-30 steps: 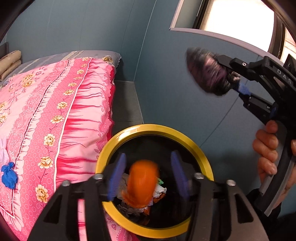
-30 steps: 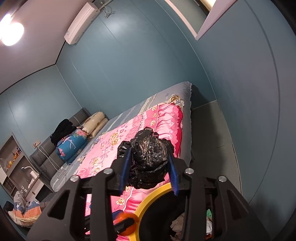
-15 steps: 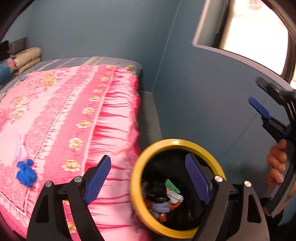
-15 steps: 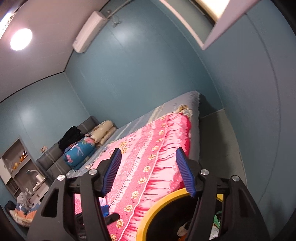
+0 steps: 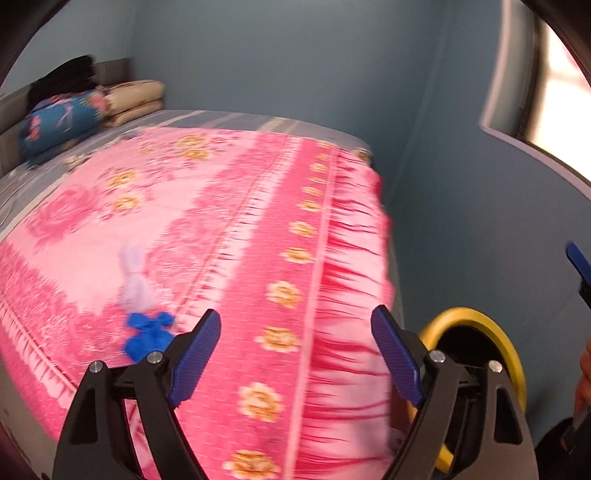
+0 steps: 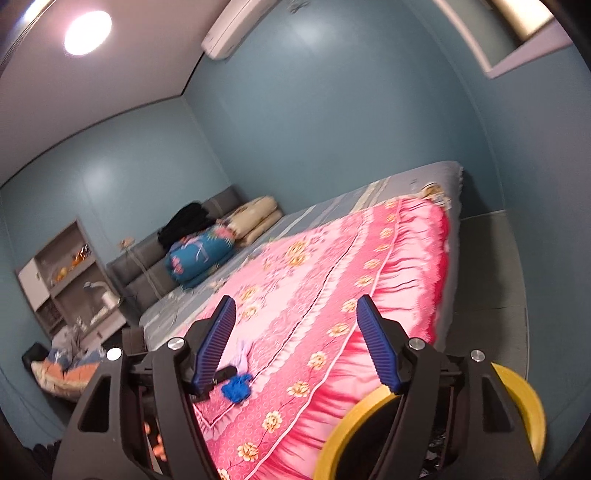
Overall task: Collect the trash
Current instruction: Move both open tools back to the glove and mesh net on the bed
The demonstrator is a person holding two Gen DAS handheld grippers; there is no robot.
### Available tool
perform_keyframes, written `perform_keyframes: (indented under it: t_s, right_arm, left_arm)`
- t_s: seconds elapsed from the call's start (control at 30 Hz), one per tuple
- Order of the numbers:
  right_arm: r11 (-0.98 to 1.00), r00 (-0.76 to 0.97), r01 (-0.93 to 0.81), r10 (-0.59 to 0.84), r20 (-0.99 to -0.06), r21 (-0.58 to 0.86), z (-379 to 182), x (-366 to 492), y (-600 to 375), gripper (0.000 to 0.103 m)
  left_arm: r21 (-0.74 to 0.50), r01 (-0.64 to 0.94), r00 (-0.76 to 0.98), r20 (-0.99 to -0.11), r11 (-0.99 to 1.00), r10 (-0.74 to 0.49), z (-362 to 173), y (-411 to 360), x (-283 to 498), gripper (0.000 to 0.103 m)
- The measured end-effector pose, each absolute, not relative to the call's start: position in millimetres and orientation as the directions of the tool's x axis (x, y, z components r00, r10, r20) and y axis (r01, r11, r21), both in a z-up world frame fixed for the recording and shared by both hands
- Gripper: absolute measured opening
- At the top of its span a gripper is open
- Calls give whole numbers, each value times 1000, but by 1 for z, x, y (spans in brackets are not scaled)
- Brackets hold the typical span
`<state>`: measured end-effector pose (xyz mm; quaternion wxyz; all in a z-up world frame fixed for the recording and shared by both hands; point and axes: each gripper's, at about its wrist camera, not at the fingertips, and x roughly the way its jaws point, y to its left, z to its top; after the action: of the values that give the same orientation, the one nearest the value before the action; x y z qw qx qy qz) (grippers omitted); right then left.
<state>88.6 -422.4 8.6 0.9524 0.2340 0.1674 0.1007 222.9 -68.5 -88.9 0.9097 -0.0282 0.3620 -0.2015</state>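
left tool: released, blue pads spread wide with nothing between them, held over the near part of the bed.
right tool: released too, pads wide apart and bare, raised over the bed's corner with the bin below it on the right.
trash bin: black inside with a yellow rim, standing on the floor against the side of the bed, next to the blue wall; also seen at. its contents are mostly hidden behind the tool frames.
blue trash: a crumpled blue lump lying on the pink bedspread just left of the left tool's left pad; seen too at.
pale trash: a whitish-lilac crumpled piece, blurred, touching or just beyond the blue lump on the bedspread.
bedspread: pink with yellow flowers, draped over the bed's edge beside the bin.
pillows: a blue flowered one, cream ones and something black piled at the head of the bed.
air conditioner: high on the far wall.
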Motion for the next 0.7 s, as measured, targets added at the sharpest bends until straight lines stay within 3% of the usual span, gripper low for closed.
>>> perform_keyframes:
  t_s: [0.3,0.7]
  right_arm:
    - [885,845,-184,364,-391,427,-8,142,-342,68]
    - [856,651,-309,508,-565,414,-93,233,-210,68]
  left_arm:
    - [-192,181,703,-661,965,-263,-103,24,271,80]
    - [-192,28,654,-739,981,-163,-155,99,351,80]
